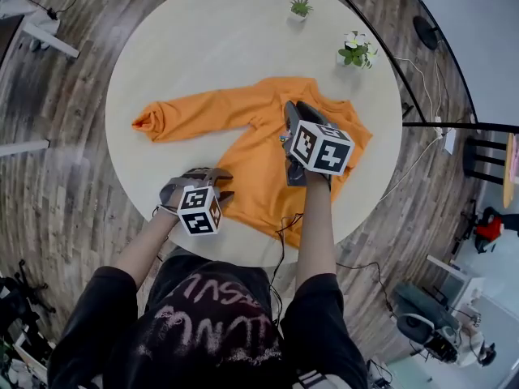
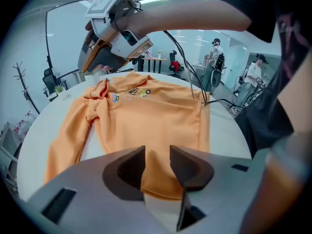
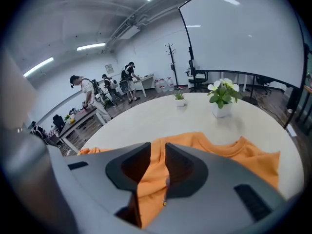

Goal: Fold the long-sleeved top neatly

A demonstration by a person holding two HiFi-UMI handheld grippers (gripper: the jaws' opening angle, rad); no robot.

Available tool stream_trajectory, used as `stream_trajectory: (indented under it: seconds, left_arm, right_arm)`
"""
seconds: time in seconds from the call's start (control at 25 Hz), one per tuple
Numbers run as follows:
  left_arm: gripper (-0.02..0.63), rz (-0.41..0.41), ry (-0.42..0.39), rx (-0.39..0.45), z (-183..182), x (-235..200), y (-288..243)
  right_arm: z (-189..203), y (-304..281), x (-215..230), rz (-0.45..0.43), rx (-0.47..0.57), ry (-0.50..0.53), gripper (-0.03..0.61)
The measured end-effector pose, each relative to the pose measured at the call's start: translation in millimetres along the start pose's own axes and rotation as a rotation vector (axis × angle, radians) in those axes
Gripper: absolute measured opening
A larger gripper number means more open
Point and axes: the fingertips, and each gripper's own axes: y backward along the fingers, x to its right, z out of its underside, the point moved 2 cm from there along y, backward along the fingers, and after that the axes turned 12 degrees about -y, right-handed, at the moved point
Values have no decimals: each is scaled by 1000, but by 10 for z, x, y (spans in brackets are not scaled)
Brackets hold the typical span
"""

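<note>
An orange long-sleeved top lies flat on the round white table, one sleeve stretched out to the left. My right gripper hovers low over the chest near the collar. Its jaws stand slightly apart and orange cloth shows through the gap, not pinched. A bunched fold lies just under it. My left gripper is at the near left corner of the hem. In the left gripper view it is open over the hem edge, holding nothing.
Two small potted plants stand on the far side of the table, past the collar. A black cable hangs from my right arm across the near hem. People and desks are far off in the room.
</note>
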Motion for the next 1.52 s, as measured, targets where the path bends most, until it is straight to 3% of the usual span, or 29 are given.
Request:
stream_trajectory:
  seconds: [0.28,0.48,0.68,0.8,1.16,1.28,1.44,1.52]
  left_arm:
    - [169,7,-32,32,-39,19,36]
    - [167,2,-19,64,-111,0,44]
    - [167,-24,-19,74,-257,-96,-28]
    - [167,-77,-50,73,-413,-344,-88]
    - [167,-354,-109,48,-961,-1677,-302]
    - [169,-391,-134,16,-1097,-1980,-554]
    - [160,-380,-133,-42,-1103,-2132,-822]
    - [91,-381,-141,-43,-1090,-2139,-809]
  right_arm:
    - [241,578,326,101,70,-21,67]
    - [423,1050,464,158,146,-58,6]
    - [749,1490,758,209,152,-89,6]
    - [956,1744,1072,257,156,-131,6]
    - [1389,2094,1613,339,137,-203,6]
    - [1450,2119,1739,353,121,-201,6]
    - [1522,2153,1891,373,106,-203,6]
    - [1550,2158,1938,377,100,-212,6]
